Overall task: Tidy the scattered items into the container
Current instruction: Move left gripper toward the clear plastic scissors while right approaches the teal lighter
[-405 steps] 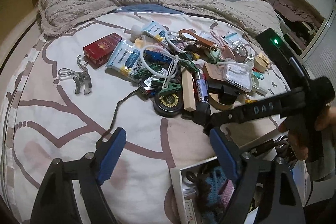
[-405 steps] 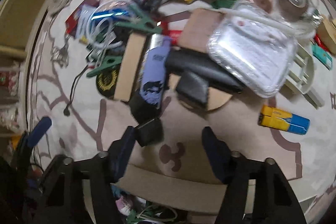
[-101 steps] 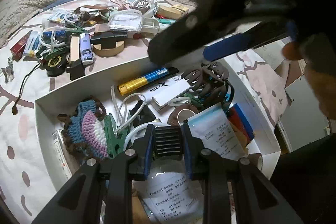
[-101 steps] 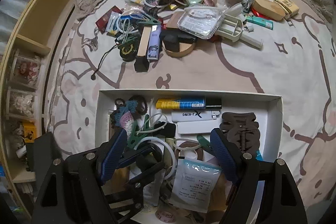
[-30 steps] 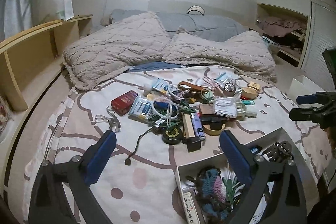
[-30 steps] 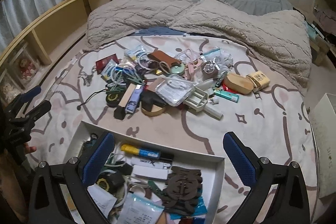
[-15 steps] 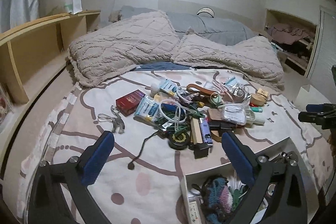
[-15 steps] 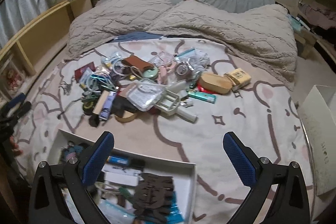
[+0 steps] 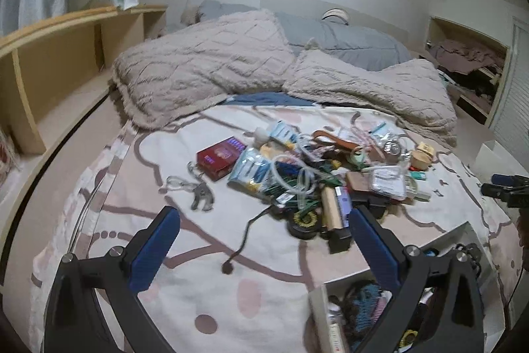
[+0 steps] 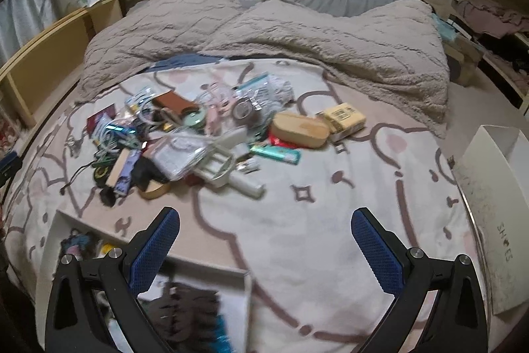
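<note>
A pile of scattered small items (image 9: 317, 174) lies mid-bed; it also shows in the right wrist view (image 10: 205, 138). It includes a red box (image 9: 221, 157), a wooden case (image 10: 299, 128) and a yellow box (image 10: 345, 117). The white container (image 9: 458, 229), part-filled with items, sits at the bed's near edge; its rim also shows in the right wrist view (image 10: 198, 260). My left gripper (image 9: 263, 239) is open and empty, held high over the bed near the container. My right gripper (image 10: 264, 240) is open and empty, above the container's right end.
Beige pillows (image 9: 211, 78) and a grey duvet (image 9: 347, 38) lie at the bed's head. Wooden shelves (image 9: 49, 68) run along the left. A white shoe-box lid (image 10: 496, 197) stands at the bed's right side. A black cord (image 9: 244, 237) trails from the pile.
Both grippers have risen and pulled back from the container, open and empty. The right view has swung right, so the container sits lower left.
</note>
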Demonstrator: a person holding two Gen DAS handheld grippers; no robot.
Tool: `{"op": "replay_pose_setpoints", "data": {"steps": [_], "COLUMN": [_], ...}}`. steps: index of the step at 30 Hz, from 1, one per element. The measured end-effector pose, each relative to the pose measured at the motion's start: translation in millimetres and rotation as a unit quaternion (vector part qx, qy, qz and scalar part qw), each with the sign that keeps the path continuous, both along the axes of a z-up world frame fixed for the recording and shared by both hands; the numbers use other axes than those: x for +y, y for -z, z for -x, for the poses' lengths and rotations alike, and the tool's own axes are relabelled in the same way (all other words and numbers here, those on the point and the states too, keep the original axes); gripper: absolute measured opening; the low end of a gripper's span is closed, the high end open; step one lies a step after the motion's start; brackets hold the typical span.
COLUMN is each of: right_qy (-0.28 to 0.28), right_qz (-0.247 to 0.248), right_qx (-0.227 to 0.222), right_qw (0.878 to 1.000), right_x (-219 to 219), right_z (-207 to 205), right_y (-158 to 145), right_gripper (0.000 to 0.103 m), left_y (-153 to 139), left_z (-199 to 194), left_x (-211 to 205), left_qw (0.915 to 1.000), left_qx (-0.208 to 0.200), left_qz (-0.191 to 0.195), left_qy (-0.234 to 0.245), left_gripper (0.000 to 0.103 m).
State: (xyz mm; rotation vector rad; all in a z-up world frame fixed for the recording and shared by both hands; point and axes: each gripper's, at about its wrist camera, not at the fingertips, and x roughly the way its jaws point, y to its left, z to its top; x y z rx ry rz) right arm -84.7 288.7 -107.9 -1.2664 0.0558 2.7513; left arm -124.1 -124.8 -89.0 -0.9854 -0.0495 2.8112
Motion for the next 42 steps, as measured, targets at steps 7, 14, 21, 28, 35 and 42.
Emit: {"op": "replay_pose_setpoints", "data": {"steps": [7, 14, 21, 28, 35, 42], "right_qy": [-0.034, -0.046, -0.037, -0.078, -0.064, -0.039], "right_qz": [-0.036, 0.005, -0.043, -0.025, -0.026, -0.041], "right_qx": [0.013, -0.039, -0.039, -0.060, -0.066, -0.067], "right_qw": [0.999, 0.998, 0.998, 0.995, 0.995, 0.996], "right_x": [8, 30, 39, 35, 44, 53], "right_z": [9, 36, 55, 69, 84, 111], "right_y": [14, 37, 53, 76, 82, 82], "right_gripper": [0.103, 0.103, 0.103, 0.103, 0.103, 0.081], "left_y": [28, 50, 63, 82, 108, 119], "left_z": [18, 39, 66, 93, 113, 114], "left_x": [-22, -35, -40, -36, -40, -38], "left_qw": [0.9990, 0.9962, 0.9931, 0.9904, 0.9862, 0.9850], "left_qx": [-0.036, -0.070, -0.090, -0.109, -0.142, -0.145], "left_qz": [0.004, 0.030, 0.054, 0.073, 0.068, 0.078], "left_qy": [-0.025, -0.042, -0.052, -0.044, -0.050, -0.052], "left_gripper": [0.103, 0.103, 0.103, 0.103, 0.103, 0.103]}}
